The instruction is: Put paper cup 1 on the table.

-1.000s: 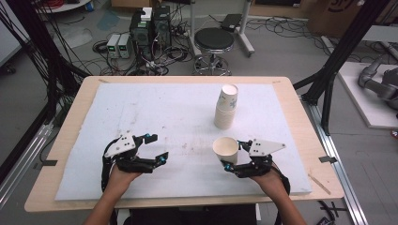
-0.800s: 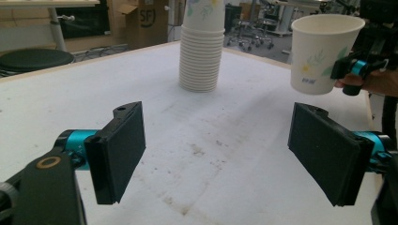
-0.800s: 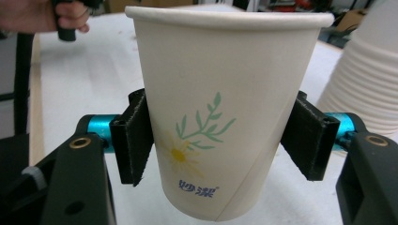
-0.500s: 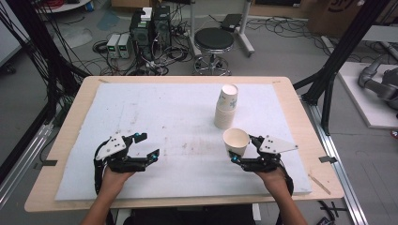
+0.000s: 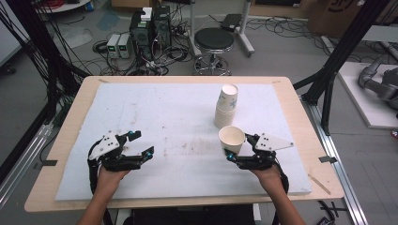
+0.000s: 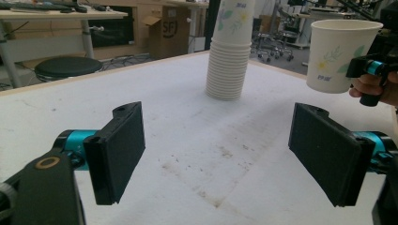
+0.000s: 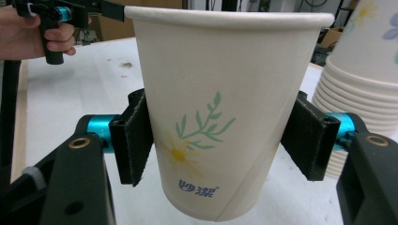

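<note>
Cup: the paper cup (image 7: 225, 117) sits upright between my right claw's (image 5: 234, 152) pads, held off the white mat (image 5: 169, 126); a second ago it was lower and further left.
Stack: the stack of cups (image 5: 226, 105) stands at 12 o'clock from the held cup, close behind it but apart, so one cup is now separated.
Right claw: clamped on the cup's sides.
Left claw: my left claw (image 5: 136, 145) is at 9 o'clock, well apart, jaws wide and empty; it has pulled back slightly.
Meaning: next is probably setting the cup down.
</note>
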### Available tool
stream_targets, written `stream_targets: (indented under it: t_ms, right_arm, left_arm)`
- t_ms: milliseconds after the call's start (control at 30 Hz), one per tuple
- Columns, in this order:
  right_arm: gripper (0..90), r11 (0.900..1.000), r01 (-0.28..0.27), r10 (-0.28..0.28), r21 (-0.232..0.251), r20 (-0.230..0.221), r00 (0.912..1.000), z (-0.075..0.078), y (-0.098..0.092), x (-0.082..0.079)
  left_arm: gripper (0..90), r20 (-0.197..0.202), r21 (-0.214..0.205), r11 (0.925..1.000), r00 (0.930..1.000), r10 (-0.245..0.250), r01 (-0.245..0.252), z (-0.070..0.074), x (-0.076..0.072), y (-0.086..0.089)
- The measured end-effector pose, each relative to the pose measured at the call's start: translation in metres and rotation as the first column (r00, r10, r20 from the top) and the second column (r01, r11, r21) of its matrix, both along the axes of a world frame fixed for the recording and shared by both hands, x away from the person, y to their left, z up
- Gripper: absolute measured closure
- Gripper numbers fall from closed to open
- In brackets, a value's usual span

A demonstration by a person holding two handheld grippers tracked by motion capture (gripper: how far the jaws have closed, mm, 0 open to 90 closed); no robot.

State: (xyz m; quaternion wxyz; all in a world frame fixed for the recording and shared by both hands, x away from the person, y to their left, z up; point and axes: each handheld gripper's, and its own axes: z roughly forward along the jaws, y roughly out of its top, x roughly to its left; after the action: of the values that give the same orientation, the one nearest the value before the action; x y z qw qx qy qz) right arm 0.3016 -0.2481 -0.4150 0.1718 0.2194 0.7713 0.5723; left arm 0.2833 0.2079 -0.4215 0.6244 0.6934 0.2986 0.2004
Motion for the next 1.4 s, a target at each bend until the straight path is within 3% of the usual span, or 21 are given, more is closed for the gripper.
stream_targets:
  t_ms: [467, 667, 867, 1133, 1400]
  right_arm:
    - [32.7, 0.9981, -0.061, 0.061, -0.008, -0.013, 0.9980, -0.003, 0.070, 0.035]
    - [32.8, 0.9993, -0.035, 0.035, 0.008, -0.030, 0.9989, -0.007, 0.098, 0.052]
    - [32.9, 0.9998, -0.008, 0.009, 0.019, -0.049, 0.9987, -0.008, 0.114, 0.067]
    - [32.8, 0.9997, 0.011, -0.012, -0.022, -0.053, 0.9985, -0.007, 0.142, 0.083]
    - [32.8, 0.9978, 0.036, -0.041, -0.055, -0.098, 0.9943, -0.020, 0.165, 0.098]
  left_arm:
    - [18.9, -0.005, 0.015, 0.9987, 0.9988, 0.049, -0.048, -0.003, -0.005, 0.011]
    - [18.9, -0.005, 0.015, 0.9976, 0.9977, 0.067, -0.067, -0.003, -0.008, 0.015]
    - [19.0, -0.011, 0.026, 0.9974, 0.9977, 0.067, -0.067, -0.004, -0.005, 0.015]
    - [19.1, -0.010, 0.023, 0.9975, 0.9977, 0.067, -0.067, -0.004, -0.005, 0.014]
    - [19.1, -0.011, 0.017, 0.9972, 0.9973, 0.073, -0.073, -0.005, -0.005, 0.016]
